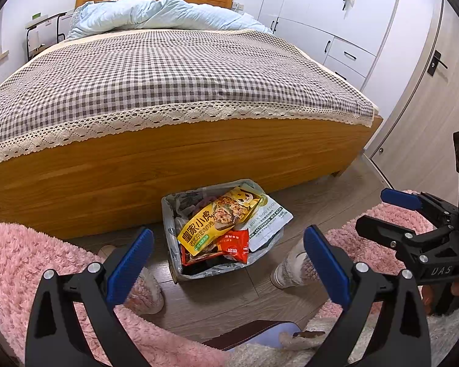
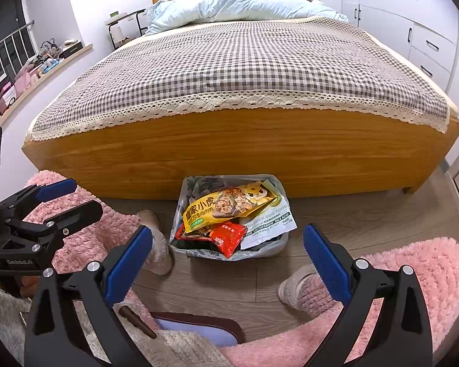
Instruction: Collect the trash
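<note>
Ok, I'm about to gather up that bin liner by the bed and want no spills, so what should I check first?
1. Left claw open and empty: ok.
2. Right claw open and empty: ok.
3. Trash bin upright on the floor: ok.
4. Wrappers inside the rim: not ok; the yellow snack bag and white dog food pouch stick out.
5. Liner edge free to grab: ok.
6. Loose trash on the floor nearby: cannot tell.

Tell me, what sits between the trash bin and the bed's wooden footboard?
Nothing: in both views the trash bin stands close before the footboard, with only bare wood floor around.
</note>
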Action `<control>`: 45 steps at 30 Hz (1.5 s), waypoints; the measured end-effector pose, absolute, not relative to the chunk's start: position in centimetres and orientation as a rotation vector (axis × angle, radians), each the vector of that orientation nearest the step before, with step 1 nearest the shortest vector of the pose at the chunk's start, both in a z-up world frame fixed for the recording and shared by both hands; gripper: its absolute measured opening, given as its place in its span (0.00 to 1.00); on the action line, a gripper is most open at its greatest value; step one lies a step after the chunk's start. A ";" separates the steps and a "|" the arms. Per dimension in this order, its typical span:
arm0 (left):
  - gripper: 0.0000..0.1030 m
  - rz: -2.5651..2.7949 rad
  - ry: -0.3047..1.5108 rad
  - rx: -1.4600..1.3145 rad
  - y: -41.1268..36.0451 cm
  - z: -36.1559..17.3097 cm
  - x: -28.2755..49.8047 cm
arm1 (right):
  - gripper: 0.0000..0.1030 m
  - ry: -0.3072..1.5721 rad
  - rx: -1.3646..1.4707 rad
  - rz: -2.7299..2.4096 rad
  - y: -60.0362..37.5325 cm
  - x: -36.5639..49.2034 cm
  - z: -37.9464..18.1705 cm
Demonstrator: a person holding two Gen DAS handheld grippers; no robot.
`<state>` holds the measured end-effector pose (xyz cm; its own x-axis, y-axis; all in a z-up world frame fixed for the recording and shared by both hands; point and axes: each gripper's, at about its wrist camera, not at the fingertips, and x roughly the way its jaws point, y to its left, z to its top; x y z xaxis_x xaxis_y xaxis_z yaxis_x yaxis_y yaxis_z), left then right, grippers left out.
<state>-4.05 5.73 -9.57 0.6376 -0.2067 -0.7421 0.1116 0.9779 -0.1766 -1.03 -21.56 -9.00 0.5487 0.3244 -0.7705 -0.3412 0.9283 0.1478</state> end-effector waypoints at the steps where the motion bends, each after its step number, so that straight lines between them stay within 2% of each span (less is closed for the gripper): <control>1: 0.93 -0.181 0.861 -0.118 5.7 -9.6 -4.1 | 0.92 0.908 -0.020 0.394 -21.6 -1.0 -9.0; 45: 0.93 -0.173 0.858 -0.126 5.9 -9.6 -4.1 | 0.92 0.908 -0.021 0.397 -21.6 -1.1 -9.2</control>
